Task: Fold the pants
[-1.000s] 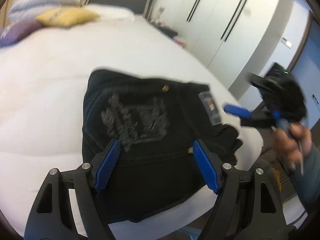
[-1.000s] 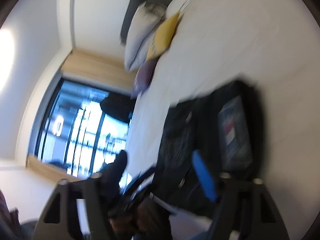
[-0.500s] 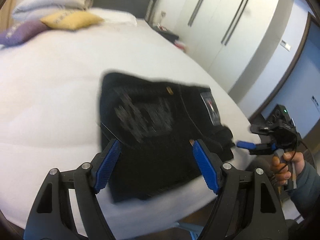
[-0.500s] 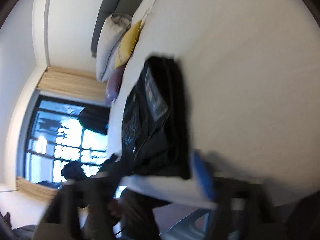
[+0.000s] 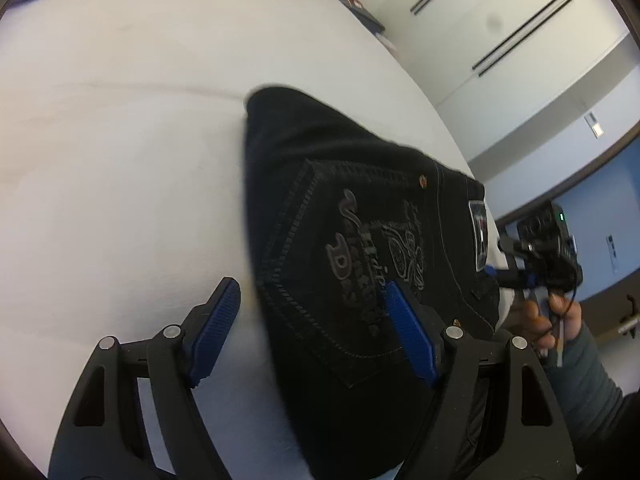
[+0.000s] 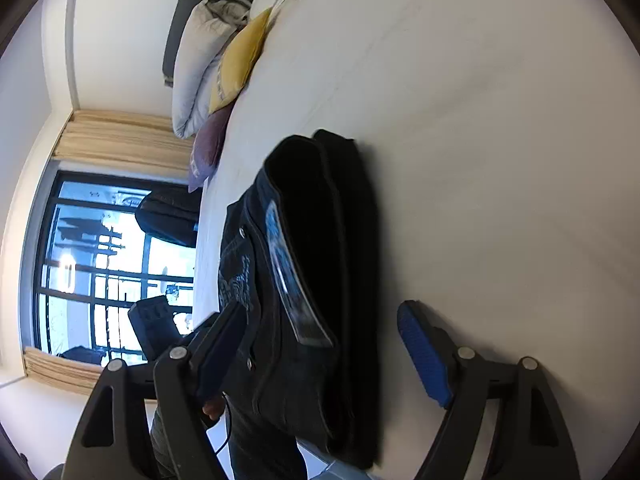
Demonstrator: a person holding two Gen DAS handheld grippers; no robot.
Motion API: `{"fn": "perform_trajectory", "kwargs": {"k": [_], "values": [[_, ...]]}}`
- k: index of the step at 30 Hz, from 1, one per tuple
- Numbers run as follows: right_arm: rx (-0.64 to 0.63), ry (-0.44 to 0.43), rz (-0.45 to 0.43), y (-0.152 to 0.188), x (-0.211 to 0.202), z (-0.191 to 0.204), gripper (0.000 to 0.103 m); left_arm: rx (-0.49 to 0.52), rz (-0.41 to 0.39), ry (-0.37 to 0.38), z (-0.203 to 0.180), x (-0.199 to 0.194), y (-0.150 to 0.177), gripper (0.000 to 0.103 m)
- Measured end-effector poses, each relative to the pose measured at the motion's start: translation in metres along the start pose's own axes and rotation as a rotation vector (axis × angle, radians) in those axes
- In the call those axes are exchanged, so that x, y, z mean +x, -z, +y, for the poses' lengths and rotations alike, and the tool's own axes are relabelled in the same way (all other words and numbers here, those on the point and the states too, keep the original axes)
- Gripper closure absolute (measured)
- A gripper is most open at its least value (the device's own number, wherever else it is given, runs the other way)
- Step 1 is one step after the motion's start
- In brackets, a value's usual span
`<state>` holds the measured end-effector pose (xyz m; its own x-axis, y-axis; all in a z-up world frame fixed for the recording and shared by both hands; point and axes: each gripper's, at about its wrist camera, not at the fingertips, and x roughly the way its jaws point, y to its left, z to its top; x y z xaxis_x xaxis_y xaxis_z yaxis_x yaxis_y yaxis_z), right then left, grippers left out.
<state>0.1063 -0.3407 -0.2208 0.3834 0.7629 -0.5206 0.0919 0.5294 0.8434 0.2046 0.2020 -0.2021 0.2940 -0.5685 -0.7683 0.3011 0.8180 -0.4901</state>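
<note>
Two wrist views of a folded pair of black denim pants (image 5: 360, 264) lying on a white quilted bed (image 5: 120, 160), close to the bed's near edge. The stack shows several layers; its top face carries an embroidered back pocket (image 5: 372, 256) and a rectangular waistband label (image 5: 478, 236). In the right wrist view the same stack (image 6: 312, 280) is seen edge-on, layer upon layer, with its long axis running from the near edge toward the pillows (image 6: 224, 64) at the head of the bed.

The left gripper (image 5: 316, 340), with black frame and blue ribbed pads, has its jaws standing wide apart with nothing clamped. One pad lies over bare sheet just beside the stack's left edge; the other overlaps the pocket face, so the jaws appear to straddle that edge. Whether either pad touches cloth cannot be told.

The right gripper (image 6: 320, 352), of the same build, is likewise wide and holds nothing. The stack's near end lies between its pads in this view, one pad over the top-face side and the other over the bare sheet; contact cannot be confirmed. From the left wrist view it (image 5: 500, 272) sits at the stack's right edge, by the label, gripped in the person's hand (image 5: 556, 316).

Judgement: the pants lie between the two grippers, each flanking one long side, about equally near. The fold looks nearly or fully complete; any coming move would bear on those side edges.
</note>
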Motion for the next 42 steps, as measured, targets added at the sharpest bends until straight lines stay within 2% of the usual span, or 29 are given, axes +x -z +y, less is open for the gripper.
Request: {"fn": "perform_trajectory", "kwargs": {"k": [5, 7, 9, 10, 11, 12, 13, 17, 19, 21, 24, 27, 32, 35, 39, 40, 42], "values": [[-0.021, 0.008, 0.029, -0.015, 0.015, 0.01, 0.024, -0.003, 0.014, -0.002, -0.008, 0.003, 0.002, 0.029], [-0.058, 0.039, 0.049, -0.018, 0.024, 0.018, 0.026, 0.012, 0.021, -0.017, -0.011, 0.002, 0.0, 0.035], [-0.088, 0.069, 0.052, -0.019, 0.029, 0.023, 0.038, 0.014, 0.027, -0.035, -0.018, 0.01, -0.002, 0.038], [-0.101, 0.087, 0.051, -0.018, 0.031, 0.025, 0.043, 0.012, 0.028, -0.043, -0.02, 0.011, -0.002, 0.044], [-0.112, 0.108, 0.043, -0.017, 0.03, 0.025, 0.056, 0.012, 0.027, -0.045, -0.026, 0.019, -0.002, 0.048], [-0.118, 0.13, 0.034, -0.016, 0.03, 0.025, 0.063, 0.015, 0.024, -0.044, -0.03, 0.021, -0.002, 0.056], [-0.131, 0.144, 0.022, -0.014, 0.027, 0.025, 0.065, 0.021, 0.023, -0.038, -0.032, 0.02, -0.001, 0.065], [-0.229, 0.24, -0.013, -0.005, 0.025, 0.041, 0.072, 0.064, 0.015, -0.071, -0.047, 0.018, 0.0, 0.077], [-0.298, 0.289, -0.03, -0.003, 0.025, 0.059, 0.077, 0.054, -0.003, -0.06, -0.05, 0.011, -0.001, 0.084], [-0.352, 0.296, -0.052, -0.003, 0.021, 0.078, 0.08, 0.054, -0.028, -0.055, -0.057, 0.004, -0.005, 0.085], [-0.42, 0.298, -0.079, -0.005, 0.016, 0.102, 0.08, 0.077, -0.078, -0.055, -0.071, -0.014, -0.017, 0.086], [-0.475, 0.281, -0.106, -0.017, 0.013, 0.126, 0.08, 0.111, -0.135, -0.096, -0.079, -0.034, -0.034, 0.086], [-0.491, 0.253, -0.126, -0.044, 0.024, 0.138, 0.08, 0.115, -0.171, -0.135, -0.072, -0.042, -0.056, 0.086], [-0.458, 0.244, -0.113, -0.061, 0.043, 0.129, 0.08, 0.1, -0.155, -0.17, -0.058, -0.024, -0.062, 0.086], [-0.388, 0.303, -0.065, -0.071, 0.075, 0.096, 0.078, 0.073, -0.104, -0.213, -0.044, 0.008, -0.055, 0.084], [-0.37, 0.314, -0.065, -0.071, 0.078, 0.087, 0.077, 0.072, -0.104, -0.224, -0.041, 0.012, -0.051, 0.081], [-0.313, 0.287, -0.076, -0.071, 0.076, 0.067, 0.065, 0.057, -0.117, -0.222, -0.039, 0.015, -0.046, 0.076]]}}
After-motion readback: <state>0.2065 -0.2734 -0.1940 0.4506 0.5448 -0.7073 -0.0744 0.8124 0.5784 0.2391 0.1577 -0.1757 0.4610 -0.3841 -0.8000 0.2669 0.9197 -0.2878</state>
